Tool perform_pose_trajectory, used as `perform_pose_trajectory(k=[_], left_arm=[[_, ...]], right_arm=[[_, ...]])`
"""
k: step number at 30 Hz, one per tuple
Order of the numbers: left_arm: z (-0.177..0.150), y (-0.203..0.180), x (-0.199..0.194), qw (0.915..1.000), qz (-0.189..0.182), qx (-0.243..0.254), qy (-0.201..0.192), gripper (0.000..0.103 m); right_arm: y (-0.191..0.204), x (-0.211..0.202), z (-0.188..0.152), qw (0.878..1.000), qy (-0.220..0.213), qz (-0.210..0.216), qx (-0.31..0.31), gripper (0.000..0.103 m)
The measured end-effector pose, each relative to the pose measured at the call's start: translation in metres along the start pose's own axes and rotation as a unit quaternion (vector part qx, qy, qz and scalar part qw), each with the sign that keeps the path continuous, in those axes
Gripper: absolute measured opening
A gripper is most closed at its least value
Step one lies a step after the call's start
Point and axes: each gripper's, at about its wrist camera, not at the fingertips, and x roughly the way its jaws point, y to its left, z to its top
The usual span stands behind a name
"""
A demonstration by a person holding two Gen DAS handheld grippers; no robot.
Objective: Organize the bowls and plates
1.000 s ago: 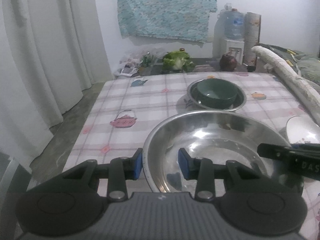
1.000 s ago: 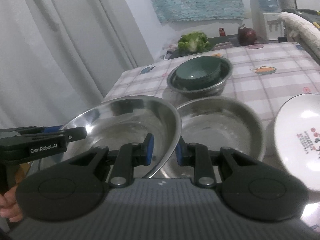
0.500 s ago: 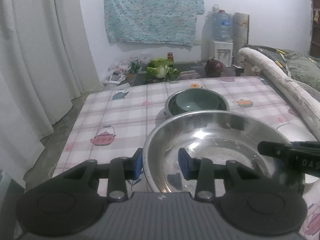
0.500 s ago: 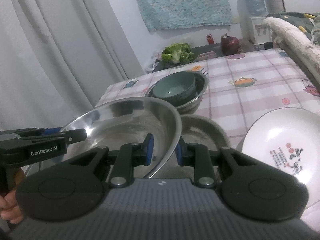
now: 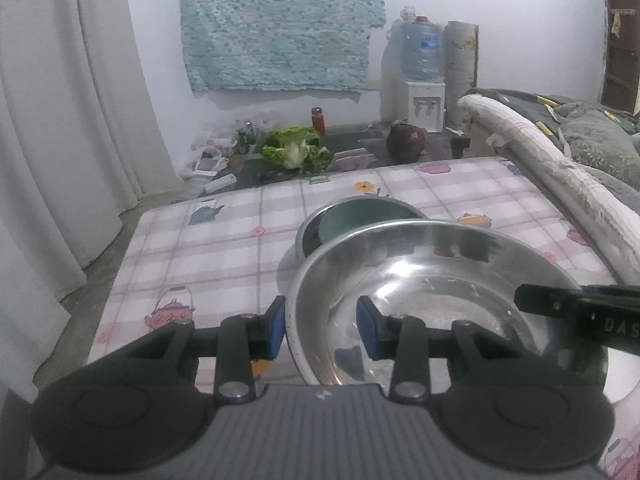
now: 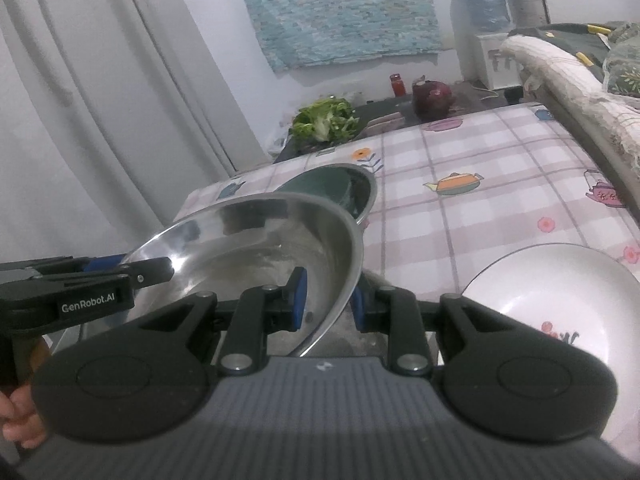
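Large shiny steel basin [image 5: 436, 292] held off the desk [image 5: 224, 248] by both grippers, one on each side of its rim. Desk wears a pink checked cloth with teapot prints.

Left gripper [image 5: 322, 326]: jaws clamped on the basin's rim at 9 o'clock, one blue pad outside the wall, the other inside the bowl.

Right gripper [image 6: 327, 300]: jaws clamped on the opposite rim at about 3 o'clock, the wall pinched between the blue pads. In the left wrist view its black finger shows at the basin's right edge.

Behind the basin, at 12 o'clock, a smaller steel bowl [image 5: 310, 232] stands on the desk with a dark green ceramic bowl [image 5: 352, 220] nested inside it. The raised basin hides their near edges.

White round plate with a small red print [image 6: 560, 304] lies on the desk at 3 o'clock of the basin, near the right gripper.

A hand [image 6: 20, 412] shows at the lower left of the right wrist view, under the left gripper's body.

Beyond the desk, at 12 o'clock: leafy green vegetable [image 5: 296, 152], dark red round object [image 5: 404, 142].
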Motion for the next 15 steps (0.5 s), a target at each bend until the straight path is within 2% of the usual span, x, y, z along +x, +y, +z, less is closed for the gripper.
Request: perform_pose_trajectory(k=[8, 15], left_arm=[[0.012, -0.008, 0.022, 0.9999, -0.005, 0.01, 0.008, 0.038], [-0.006, -0.014, 0.042, 0.999, -0.009, 0.019, 0.04, 0.038]], right_arm=[[-0.011, 0.01, 0.013, 1.0, -0.005, -0.006, 0.011, 0.023], [-0.021, 0.019, -0.002, 0.999, 0.015, -0.014, 0.024, 0.023]])
